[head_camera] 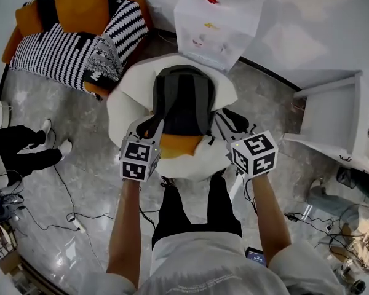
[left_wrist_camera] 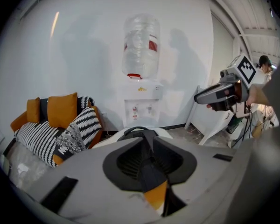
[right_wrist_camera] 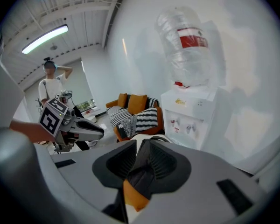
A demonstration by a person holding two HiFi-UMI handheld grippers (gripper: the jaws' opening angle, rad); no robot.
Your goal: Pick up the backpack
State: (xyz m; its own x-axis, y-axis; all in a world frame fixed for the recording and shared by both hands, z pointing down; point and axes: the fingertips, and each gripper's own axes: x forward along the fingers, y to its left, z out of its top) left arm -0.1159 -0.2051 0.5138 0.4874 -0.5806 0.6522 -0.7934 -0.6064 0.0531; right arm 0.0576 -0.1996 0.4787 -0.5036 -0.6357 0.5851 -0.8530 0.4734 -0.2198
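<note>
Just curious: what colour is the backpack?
The backpack is dark grey, orange-bottomed; clearest in head view.

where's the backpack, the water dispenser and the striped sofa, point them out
backpack (head_camera: 183, 100): head view, on its dark grey back panel.
water dispenser (left_wrist_camera: 142, 99): left gripper view, on its white front panel.
sofa (head_camera: 49, 53): head view, on its black-and-white striped seat.

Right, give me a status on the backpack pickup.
Done: the left gripper and right gripper are at the backpack, which lies on the white seat. In hand: each has a shoulder strap in the gap between jaws that stand slightly apart, not visibly clamped. Left: close on the straps, then lift; the backpack is not yet raised.
</note>
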